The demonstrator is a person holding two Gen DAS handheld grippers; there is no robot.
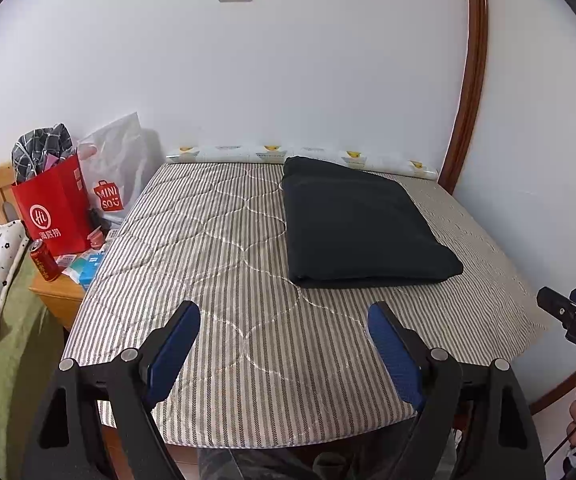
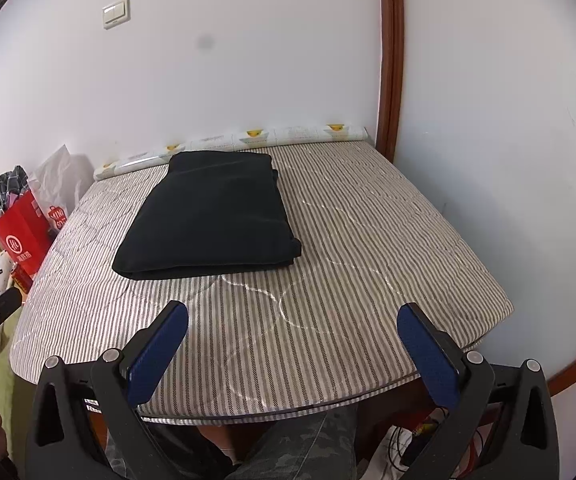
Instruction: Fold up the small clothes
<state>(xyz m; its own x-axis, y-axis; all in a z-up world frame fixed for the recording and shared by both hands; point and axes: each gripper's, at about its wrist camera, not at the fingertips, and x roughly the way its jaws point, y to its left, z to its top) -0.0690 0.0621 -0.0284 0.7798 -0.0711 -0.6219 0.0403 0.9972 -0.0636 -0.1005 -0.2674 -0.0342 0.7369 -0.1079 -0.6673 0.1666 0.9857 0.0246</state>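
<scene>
Left wrist view shows the dark garment (image 1: 361, 224) lying folded flat toward the far side of the striped surface (image 1: 208, 280), probably set back to keep the near side free. Left gripper (image 1: 284, 344) and right gripper (image 2: 292, 346) hover short of it, jaws spread wide and empty.

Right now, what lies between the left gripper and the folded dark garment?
Nothing: only bare striped quilted pad lies between the open left gripper and the folded dark garment, shown in the left wrist view.
</scene>
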